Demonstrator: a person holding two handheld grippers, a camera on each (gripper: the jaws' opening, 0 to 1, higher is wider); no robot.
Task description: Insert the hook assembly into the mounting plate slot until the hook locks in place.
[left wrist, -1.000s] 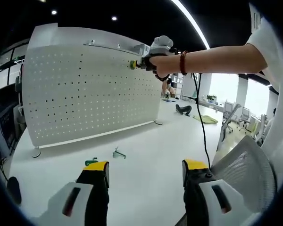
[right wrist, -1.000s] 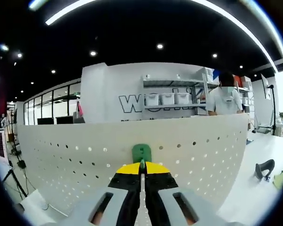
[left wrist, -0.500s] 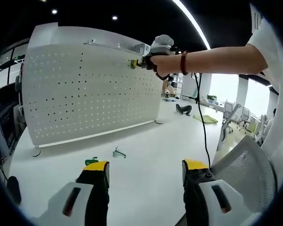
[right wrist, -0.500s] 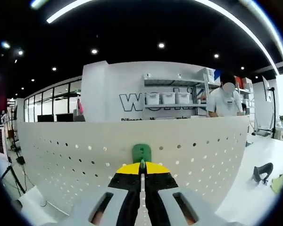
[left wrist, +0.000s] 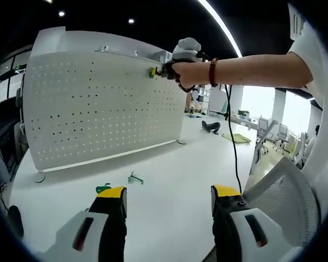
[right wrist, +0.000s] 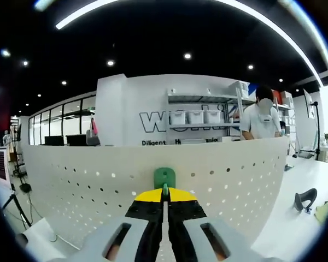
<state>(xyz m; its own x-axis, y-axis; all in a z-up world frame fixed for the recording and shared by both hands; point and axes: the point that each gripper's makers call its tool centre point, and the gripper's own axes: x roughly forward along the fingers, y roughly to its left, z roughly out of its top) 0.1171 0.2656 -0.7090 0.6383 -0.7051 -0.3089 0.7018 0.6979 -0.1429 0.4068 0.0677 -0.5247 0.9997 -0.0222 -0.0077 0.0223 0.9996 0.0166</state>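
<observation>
White pegboard (left wrist: 98, 103) stands upright across the far table (left wrist: 169, 180), blocking passage. Open tabletop before it, except two small hooks (left wrist: 134, 178) lying near the left gripper (left wrist: 167, 199).

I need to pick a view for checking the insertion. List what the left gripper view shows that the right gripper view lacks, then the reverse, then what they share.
Left gripper view: the whole pegboard standing on the white table, spare hooks lying on it, the open left gripper, and the person's hand holding the right gripper high on the board.

Right gripper view: the right gripper shut on the green hook, close up, and shelving behind.

Shared: the pegboard and right gripper.
</observation>
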